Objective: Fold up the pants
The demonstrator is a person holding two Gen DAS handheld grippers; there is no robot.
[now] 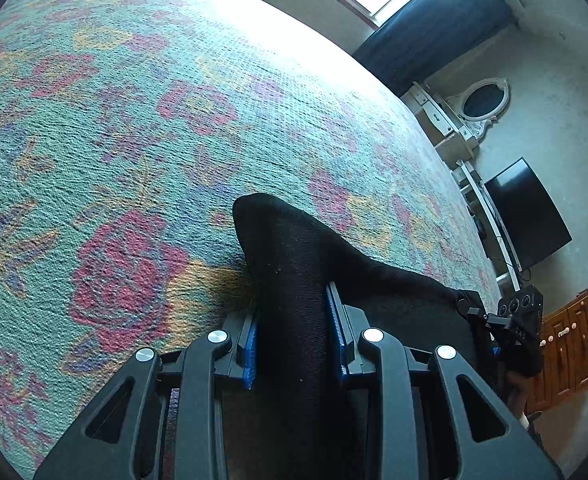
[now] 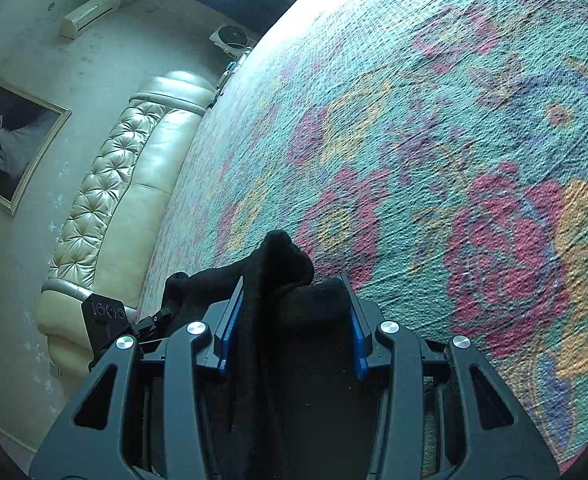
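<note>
The black pants are held up over a floral carpet. My left gripper is shut on a thick bunch of the black fabric, which pokes out past the blue pads. The fabric stretches right toward my right gripper's body, seen at the right edge. In the right wrist view my right gripper is shut on another bunch of the pants. The fabric runs left toward the left gripper's body. The rest of the pants is hidden below the grippers.
A teal carpet with pink and yellow flowers fills both views. A black TV and a wooden cabinet stand by the wall in the left wrist view. A cream tufted sofa lines the carpet's edge in the right wrist view.
</note>
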